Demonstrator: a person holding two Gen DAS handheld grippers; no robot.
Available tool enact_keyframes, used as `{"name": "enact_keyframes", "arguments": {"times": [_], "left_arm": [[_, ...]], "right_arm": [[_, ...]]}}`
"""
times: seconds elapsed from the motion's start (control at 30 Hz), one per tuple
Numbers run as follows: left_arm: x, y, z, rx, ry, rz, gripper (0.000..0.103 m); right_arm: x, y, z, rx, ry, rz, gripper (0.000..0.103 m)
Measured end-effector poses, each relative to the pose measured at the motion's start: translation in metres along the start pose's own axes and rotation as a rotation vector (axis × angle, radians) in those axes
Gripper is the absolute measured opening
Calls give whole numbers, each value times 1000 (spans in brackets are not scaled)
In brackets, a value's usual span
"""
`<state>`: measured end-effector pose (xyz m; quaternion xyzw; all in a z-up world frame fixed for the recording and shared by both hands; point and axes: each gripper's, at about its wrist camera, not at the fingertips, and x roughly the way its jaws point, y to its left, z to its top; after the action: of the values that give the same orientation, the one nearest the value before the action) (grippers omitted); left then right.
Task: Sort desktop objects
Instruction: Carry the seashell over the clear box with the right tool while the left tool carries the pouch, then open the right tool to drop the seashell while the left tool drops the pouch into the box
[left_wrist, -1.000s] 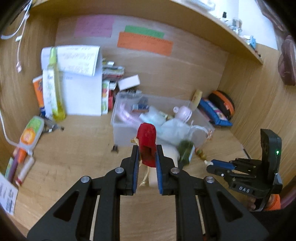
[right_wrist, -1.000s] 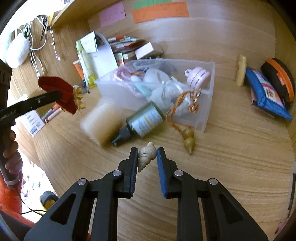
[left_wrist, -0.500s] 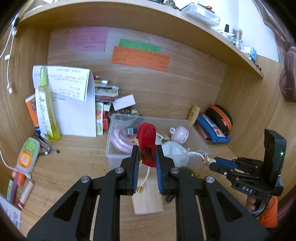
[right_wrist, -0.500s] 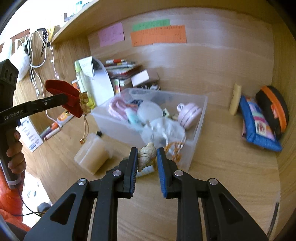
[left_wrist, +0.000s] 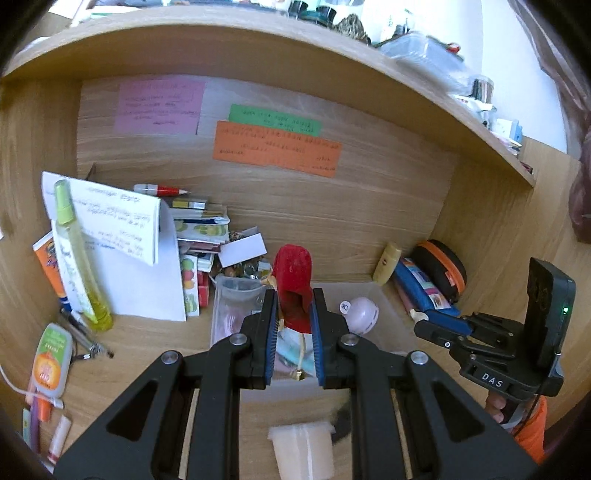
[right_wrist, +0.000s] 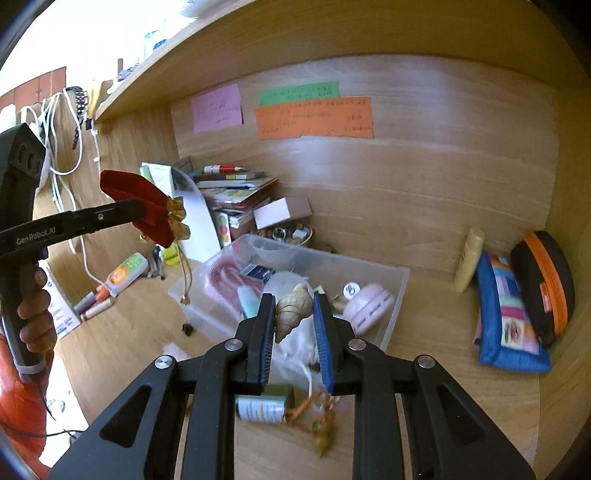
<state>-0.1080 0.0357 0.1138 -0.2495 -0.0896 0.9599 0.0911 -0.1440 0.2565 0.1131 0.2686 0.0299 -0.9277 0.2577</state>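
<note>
Left wrist view: left gripper (left_wrist: 293, 314) clamps a red velvet pouch (left_wrist: 293, 286) above the clear plastic bin (left_wrist: 388, 295).

Right wrist view: right gripper (right_wrist: 294, 317) grips a seashell (right_wrist: 291, 308) over the bin; a small bottle (right_wrist: 260, 408) and tassel charm (right_wrist: 317, 424) lie unsorted nearby.

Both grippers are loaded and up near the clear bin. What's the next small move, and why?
Probably ease the right gripper forward and down over the clear bin, then open. It is shut on the seashell, which already hangs above the bin's near edge. The left gripper, shut on the red velvet pouch, looks lined up to follow.
</note>
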Motion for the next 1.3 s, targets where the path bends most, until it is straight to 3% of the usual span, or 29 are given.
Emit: {"name": "enact_keyframes", "arguments": {"times": [0.27, 0.8, 0.93, 1.1, 1.17, 1.3], "left_arm": [[48, -7, -2, 9, 83, -30, 16], [120, -15, -34, 58, 235, -30, 16], [123, -18, -36, 88, 233, 39, 26], [116, -20, -35, 104, 216, 47, 39], [113, -19, -34, 108, 211, 58, 44], [104, -17, -32, 105, 195, 87, 53]], "right_arm": [[33, -8, 13, 4, 34, -13, 19], [99, -22, -8, 61, 174, 13, 19], [100, -15, -10, 21, 168, -21, 19], [105, -6, -14, -27, 181, -34, 23], [103, -3, -15, -46, 176, -44, 36], [98, 2, -15, -73, 147, -62, 48]]}}
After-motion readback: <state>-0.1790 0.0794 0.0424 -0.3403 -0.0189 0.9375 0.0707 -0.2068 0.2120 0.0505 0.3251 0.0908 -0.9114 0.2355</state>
